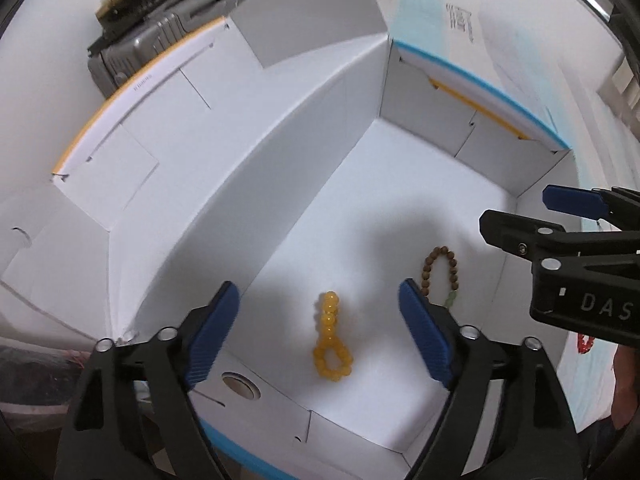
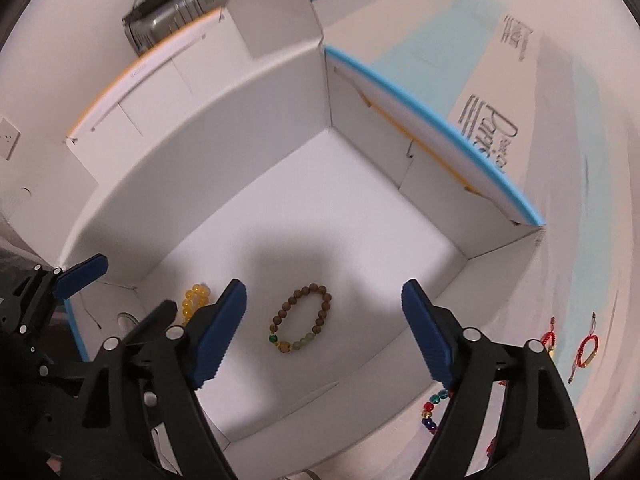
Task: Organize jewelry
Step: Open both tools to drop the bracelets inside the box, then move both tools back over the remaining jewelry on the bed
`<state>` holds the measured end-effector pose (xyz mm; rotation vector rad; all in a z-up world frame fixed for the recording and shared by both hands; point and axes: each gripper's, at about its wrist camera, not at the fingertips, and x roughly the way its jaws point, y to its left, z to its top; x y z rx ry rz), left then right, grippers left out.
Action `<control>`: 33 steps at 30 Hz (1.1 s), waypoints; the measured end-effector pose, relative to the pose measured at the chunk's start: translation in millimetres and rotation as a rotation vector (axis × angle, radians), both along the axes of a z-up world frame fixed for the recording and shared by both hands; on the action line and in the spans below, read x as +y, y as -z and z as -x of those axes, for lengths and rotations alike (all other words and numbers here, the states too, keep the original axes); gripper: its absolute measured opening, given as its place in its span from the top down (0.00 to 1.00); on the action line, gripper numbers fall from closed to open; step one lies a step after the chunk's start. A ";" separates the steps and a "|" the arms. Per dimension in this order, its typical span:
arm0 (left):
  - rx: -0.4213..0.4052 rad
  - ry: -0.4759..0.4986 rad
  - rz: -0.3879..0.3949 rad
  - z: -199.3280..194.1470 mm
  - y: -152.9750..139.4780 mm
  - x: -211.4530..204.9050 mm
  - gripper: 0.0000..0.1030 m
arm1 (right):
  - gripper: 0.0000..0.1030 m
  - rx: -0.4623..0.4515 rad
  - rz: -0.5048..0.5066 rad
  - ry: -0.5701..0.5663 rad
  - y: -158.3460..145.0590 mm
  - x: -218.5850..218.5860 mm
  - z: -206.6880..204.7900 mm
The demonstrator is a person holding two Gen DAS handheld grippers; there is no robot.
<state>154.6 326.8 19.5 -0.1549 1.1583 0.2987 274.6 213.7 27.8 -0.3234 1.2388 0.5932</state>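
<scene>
A white open box (image 1: 320, 128) with a blue rim holds two bracelets. A yellow bead bracelet (image 1: 331, 340) lies twisted on the box floor, between my left fingers. A brown wooden bead bracelet (image 1: 440, 276) with a few green beads lies to its right. My left gripper (image 1: 320, 336) is open and empty above the box. In the right wrist view the brown bracelet (image 2: 302, 320) lies between my open, empty right gripper's (image 2: 324, 332) fingers, and the yellow bracelet (image 2: 194, 300) shows at the left. My right gripper (image 1: 516, 216) also shows in the left wrist view.
Outside the box on the right lie two red string bracelets (image 2: 588, 350) and a multicoloured bead bracelet (image 2: 434, 410) on a pale sheet with printed writing. A grey suitcase (image 1: 160, 40) stands behind the box. The box's flap (image 1: 304, 12) stands up at the back.
</scene>
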 end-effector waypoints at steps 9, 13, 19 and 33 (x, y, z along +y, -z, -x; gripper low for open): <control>-0.088 -0.003 -0.045 15.8 -24.8 5.7 0.06 | 0.08 -0.110 -0.054 0.016 -35.7 -31.7 25.1; -0.146 -0.015 -0.047 22.3 -34.1 -6.3 0.06 | 0.07 -0.188 -0.059 0.030 -46.2 -51.2 36.2; -0.199 -0.007 -0.046 29.2 -46.1 -27.5 0.06 | 0.07 -0.278 -0.086 0.077 -66.9 -84.1 46.6; -0.291 0.053 -0.020 31.9 -67.7 -94.9 0.06 | 0.07 -0.396 -0.129 0.218 -96.8 -184.1 62.9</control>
